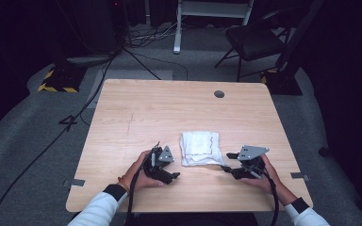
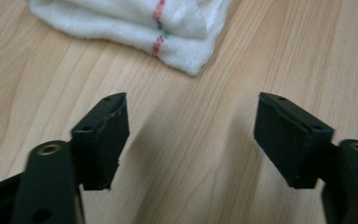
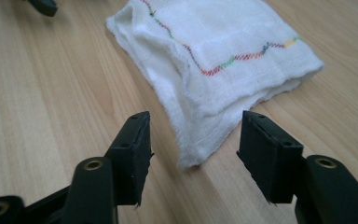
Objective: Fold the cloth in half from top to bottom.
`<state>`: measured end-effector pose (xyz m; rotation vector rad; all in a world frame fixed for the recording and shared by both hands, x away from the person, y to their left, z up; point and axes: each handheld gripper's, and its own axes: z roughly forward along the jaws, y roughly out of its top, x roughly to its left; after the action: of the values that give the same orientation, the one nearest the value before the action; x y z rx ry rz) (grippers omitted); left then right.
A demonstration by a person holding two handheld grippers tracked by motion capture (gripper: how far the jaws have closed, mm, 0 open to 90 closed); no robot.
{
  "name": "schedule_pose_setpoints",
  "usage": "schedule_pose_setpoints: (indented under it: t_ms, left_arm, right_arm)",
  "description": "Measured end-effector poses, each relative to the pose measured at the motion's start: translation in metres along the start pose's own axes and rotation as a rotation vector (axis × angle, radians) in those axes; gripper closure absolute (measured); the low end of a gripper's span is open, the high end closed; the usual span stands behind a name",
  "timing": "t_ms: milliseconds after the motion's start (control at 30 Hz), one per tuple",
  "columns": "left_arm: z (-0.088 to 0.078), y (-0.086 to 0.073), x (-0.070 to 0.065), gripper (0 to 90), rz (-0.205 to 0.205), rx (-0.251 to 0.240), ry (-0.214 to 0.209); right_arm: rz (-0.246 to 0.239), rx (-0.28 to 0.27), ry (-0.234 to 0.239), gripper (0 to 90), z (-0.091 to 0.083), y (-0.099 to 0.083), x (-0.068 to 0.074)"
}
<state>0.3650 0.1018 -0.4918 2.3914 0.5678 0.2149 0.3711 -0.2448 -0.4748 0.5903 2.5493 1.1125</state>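
While a folded white cloth (image 1: 199, 148) lies right of centre in the high view on the wooden table (image 1: 136, 113), the left gripper (image 1: 169, 175) rests at lower centre, jaws wide with nothing between them. The right gripper (image 1: 227, 161), just right of the cloth, has its jaws spread around the cloth's corner, not touching.

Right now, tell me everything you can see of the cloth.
The cloth is white, soft and woven-looking, folded into a rough square of several layers, with a zigzag line of multicoloured stitching near one edge. It lies flat on the wooden table, towards the person's side, between the two grippers. The right gripper has open jaws either side of a near corner, not gripping it.
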Motion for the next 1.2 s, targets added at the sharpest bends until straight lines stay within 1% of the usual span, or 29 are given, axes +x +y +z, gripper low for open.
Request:
schedule_pose_setpoints:
  t_ms: [33,67,100,133,200,233,267,333,367,400,433,467,500,533,600,667,700,833,867,900,967,1033,1200]
  left_arm:
    - [0.0,-0.002,0.0,20.8,-0.003,0.0,0.005]
    - [0.0,-0.004,0.0,19.1,-0.004,0.006,0.008]
    - [-0.001,-0.005,0.001,19.1,-0.003,0.009,0.013]
    - [-0.001,-0.005,0.001,18.9,-0.018,0.005,0.018]
    - [-0.003,-0.006,0.003,18.6,-0.026,-0.006,0.021]
    - [-0.003,-0.007,0.004,18.5,-0.026,-0.007,0.019]
    - [-0.003,-0.008,0.006,18.0,-0.022,-0.006,0.016]
    - [-0.004,-0.01,0.008,17.8,-0.029,-0.004,0.019]
    - [-0.004,-0.011,0.009,17.6,-0.035,-0.002,0.021]
    - [-0.005,-0.012,0.01,17.6,-0.032,0.0,0.023]
    - [-0.006,-0.015,0.012,16.1,-0.038,-0.002,0.023]
    - [-0.006,-0.015,0.012,16.0,-0.038,-0.002,0.023]
    - [-0.008,-0.017,0.013,16.0,-0.045,-0.002,0.03]
    - [-0.01,-0.019,0.015,16.7,-0.05,-0.007,0.042]
    - [-0.012,-0.021,0.018,16.6,-0.06,-0.012,0.054]
    - [-0.014,-0.024,0.022,16.5,-0.072,-0.005,0.064]
    - [-0.016,-0.026,0.024,16.5,-0.076,-0.001,0.069]
    - [-0.022,-0.033,0.03,16.3,-0.1,-0.001,0.086]
    - [-0.024,-0.038,0.033,16.0,-0.111,-0.005,0.088]
    - [-0.024,-0.038,0.033,16.0,-0.111,-0.005,0.088]
    - [-0.027,-0.042,0.037,15.9,-0.125,-0.007,0.083]
    - [-0.03,-0.047,0.041,15.9,-0.141,-0.016,0.092]
    - [-0.035,-0.056,0.045,15.8,-0.152,-0.034,0.103]
  right_arm:
    - [-0.005,-0.002,-0.007,40.1,0.002,0.001,0.0]
    - [-0.008,-0.011,-0.015,36.9,0.007,0.005,0.001]
    - [-0.008,-0.011,-0.015,36.9,0.007,0.005,0.001]
    - [-0.009,-0.014,-0.011,36.2,0.011,0.007,0.002]
    - [-0.018,-0.012,-0.016,33.9,0.021,0.011,0.004]
    - [-0.016,-0.014,-0.009,33.6,0.025,0.013,0.004]
    - [-0.012,-0.021,0.008,33.3,0.033,0.016,0.005]
    - [-0.014,-0.021,0.009,32.5,0.035,0.018,0.005]
    - [-0.015,-0.019,0.013,31.9,0.044,0.022,0.005]
    - [-0.015,-0.019,0.013,31.9,0.044,0.022,0.005]
    - [-0.016,-0.004,0.005,31.3,0.053,0.025,0.005]
    - [-0.017,0.004,-0.003,31.3,0.058,0.027,0.005]
    - [-0.017,0.004,-0.003,31.3,0.058,0.027,0.005]
    - [-0.021,0.027,-0.02,31.5,0.067,0.03,0.005]
    - [-0.015,0.029,-0.019,32.1,0.068,0.032,0.005]
    - [0.008,0.047,-0.019,32.7,0.072,0.037,0.003]
    - [0.012,0.05,-0.021,33.5,0.074,0.038,0.002]
    - [0.04,0.041,-0.041,35.6,0.081,0.041,-0.005]
    - [0.049,0.039,-0.047,35.7,0.085,0.044,-0.009]
    - [0.049,0.039,-0.047,35.7,0.085,0.044,-0.009]
    - [0.051,0.041,-0.053,35.7,0.088,0.047,-0.012]
    - [0.06,0.034,-0.061,35.7,0.094,0.051,-0.017]
    - [0.059,0.041,-0.062,35.1,0.097,0.054,-0.019]
